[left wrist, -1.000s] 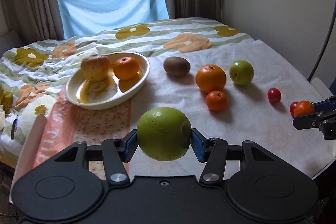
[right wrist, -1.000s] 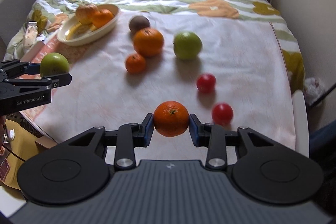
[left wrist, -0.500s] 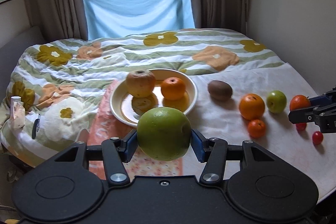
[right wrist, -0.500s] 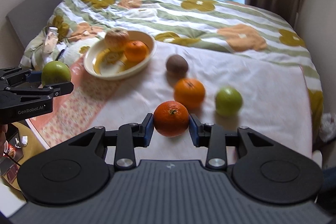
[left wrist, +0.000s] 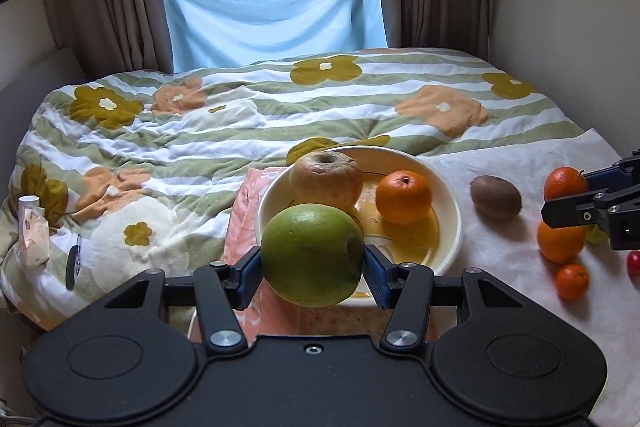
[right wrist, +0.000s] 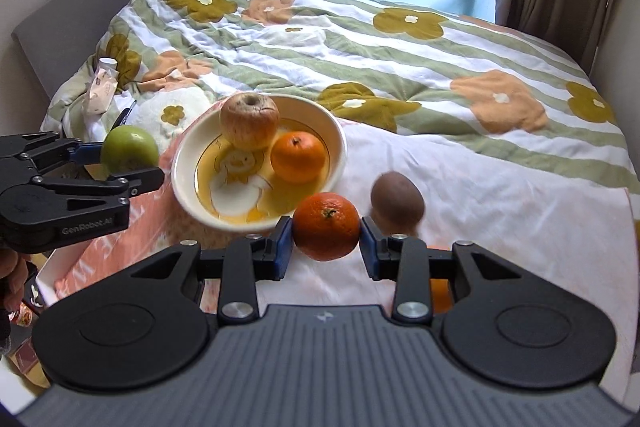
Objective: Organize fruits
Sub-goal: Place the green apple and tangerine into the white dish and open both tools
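My left gripper (left wrist: 313, 273) is shut on a large green apple (left wrist: 313, 255), held just in front of a cream bowl (left wrist: 448, 203). The bowl holds a pale wrinkled apple (left wrist: 326, 179) and an orange (left wrist: 403, 197). My right gripper (right wrist: 326, 249) is shut on an orange (right wrist: 326, 226), held near the bowl's (right wrist: 336, 135) right front rim. The left gripper with its green apple (right wrist: 129, 149) shows at the bowl's left in the right wrist view. A kiwi (right wrist: 397, 198) lies right of the bowl.
A big orange (left wrist: 560, 241), a small mandarin (left wrist: 573, 281) and a red fruit (left wrist: 634, 263) lie on the white cloth (left wrist: 520, 259) at right. A flowered quilt (left wrist: 240, 119) covers the bed behind. A small white bottle (left wrist: 32, 227) sits at the far left.
Both grippers have moved toward the bowl with their fruit; the bowl now looms larger and closer in both views. The loose fruits have slid to the right edge of the left view.
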The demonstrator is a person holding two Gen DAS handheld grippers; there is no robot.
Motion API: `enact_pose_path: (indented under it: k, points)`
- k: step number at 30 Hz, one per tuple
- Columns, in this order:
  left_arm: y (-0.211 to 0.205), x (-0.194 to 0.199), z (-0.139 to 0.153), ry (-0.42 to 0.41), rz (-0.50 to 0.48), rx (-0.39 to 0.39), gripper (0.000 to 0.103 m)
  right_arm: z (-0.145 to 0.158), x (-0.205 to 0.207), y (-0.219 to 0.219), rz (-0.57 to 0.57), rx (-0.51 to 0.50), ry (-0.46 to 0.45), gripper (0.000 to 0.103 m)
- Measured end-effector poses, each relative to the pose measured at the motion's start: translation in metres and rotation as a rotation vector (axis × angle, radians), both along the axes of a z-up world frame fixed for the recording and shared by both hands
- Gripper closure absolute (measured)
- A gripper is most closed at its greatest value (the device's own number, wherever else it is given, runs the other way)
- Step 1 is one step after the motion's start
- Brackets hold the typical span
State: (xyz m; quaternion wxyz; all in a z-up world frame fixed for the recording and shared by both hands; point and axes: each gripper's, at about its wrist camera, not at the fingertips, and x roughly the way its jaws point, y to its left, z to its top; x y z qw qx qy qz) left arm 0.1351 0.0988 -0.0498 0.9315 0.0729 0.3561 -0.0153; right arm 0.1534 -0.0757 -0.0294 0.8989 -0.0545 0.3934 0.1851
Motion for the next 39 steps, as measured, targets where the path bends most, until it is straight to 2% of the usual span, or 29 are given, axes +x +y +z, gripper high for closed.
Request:
enact_pose_path:
  k: [12,16,22,23,24,26,39]
  points:
    - [0.018,0.062,-0.036,0.085,-0.082,0.039,0.045,-0.029,0.049,0.035,-0.053,-0.002,0.055,0.053]
    - [0.017,0.071,-0.047,0.100,-0.117,0.077,0.045,-0.037,0.058,0.040,-0.073,0.000,0.068,0.053]
    - [0.017,0.075,-0.052,0.097,-0.154,0.083,0.044,-0.043,0.066,0.043,-0.100,0.000,0.080,0.053]
    - [0.017,0.073,-0.051,0.084,-0.162,0.085,0.034,-0.043,0.066,0.044,-0.103,-0.001,0.080,0.053]
    - [0.017,0.071,-0.049,0.066,-0.165,0.090,0.019,-0.043,0.067,0.044,-0.106,-0.001,0.079,0.053]
    - [0.016,0.065,-0.043,0.029,-0.172,0.096,0.011,-0.041,0.068,0.044,-0.110,-0.001,0.078,0.053]
    - [0.026,0.028,-0.026,0.024,-0.157,0.051,0.011,-0.040,0.069,0.049,-0.102,0.005,0.088,0.053]
